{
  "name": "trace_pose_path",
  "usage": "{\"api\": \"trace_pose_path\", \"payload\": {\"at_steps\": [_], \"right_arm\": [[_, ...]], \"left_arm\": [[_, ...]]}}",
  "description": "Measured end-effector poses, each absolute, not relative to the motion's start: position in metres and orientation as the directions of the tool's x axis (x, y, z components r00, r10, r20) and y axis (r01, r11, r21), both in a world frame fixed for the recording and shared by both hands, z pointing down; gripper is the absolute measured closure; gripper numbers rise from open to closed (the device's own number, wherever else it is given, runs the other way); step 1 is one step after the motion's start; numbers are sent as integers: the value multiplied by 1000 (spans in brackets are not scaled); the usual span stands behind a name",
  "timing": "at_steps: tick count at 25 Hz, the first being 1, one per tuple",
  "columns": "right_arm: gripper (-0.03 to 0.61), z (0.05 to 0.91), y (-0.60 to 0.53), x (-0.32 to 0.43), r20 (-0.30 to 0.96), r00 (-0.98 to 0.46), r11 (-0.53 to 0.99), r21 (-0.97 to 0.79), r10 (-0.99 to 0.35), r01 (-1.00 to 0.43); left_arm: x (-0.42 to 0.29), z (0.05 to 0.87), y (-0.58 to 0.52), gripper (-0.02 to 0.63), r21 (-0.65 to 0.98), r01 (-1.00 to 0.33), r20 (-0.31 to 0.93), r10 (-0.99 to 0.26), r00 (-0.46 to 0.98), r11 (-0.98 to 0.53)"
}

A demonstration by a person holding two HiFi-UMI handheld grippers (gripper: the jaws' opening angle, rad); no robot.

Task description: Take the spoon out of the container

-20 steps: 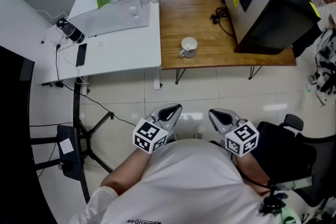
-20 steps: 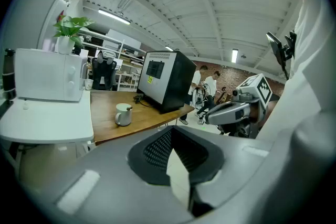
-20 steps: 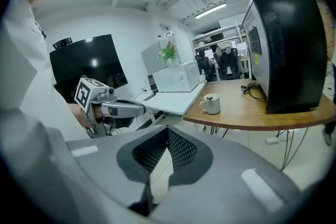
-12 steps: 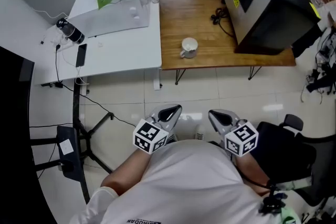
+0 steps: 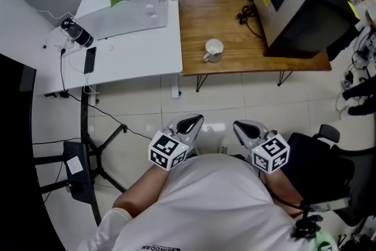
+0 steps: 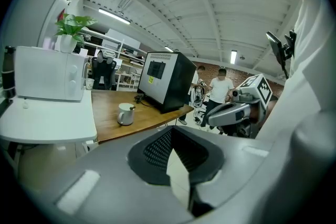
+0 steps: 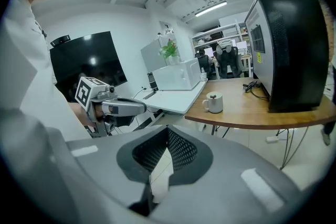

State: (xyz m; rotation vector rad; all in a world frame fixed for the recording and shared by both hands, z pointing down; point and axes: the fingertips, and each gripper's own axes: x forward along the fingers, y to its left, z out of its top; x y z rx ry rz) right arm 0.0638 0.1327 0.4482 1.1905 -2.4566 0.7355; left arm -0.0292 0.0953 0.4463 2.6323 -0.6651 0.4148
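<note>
Standing upright, white mug (image 5: 212,50), spoon (image 7: 213,96) inside

"Where are the two grippers?"

"Side by side, close against the person's torso (image 5: 205,208). The left gripper (image 5: 190,125) is on the left and the right gripper (image 5: 247,129) on the right, both pointing to the far side."

"And the jaws?"

"The tips meet on each, with nothing between them."
</note>
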Motion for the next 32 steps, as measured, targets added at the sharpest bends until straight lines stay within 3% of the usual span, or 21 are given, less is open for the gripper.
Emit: {"api": "trace_pose_path", "payload": {"at_steps": [19, 32], "right_arm": [[572, 437, 110, 19, 492, -523, 463, -249, -696, -851], [572, 438, 57, 41, 482, -546, 498, -238, -685, -834]], "left_arm": [[-93, 450, 68, 609, 310, -463, 357, -350, 866, -830], [-68, 457, 23, 609, 294, -495, 364, -383, 849, -817]]}}
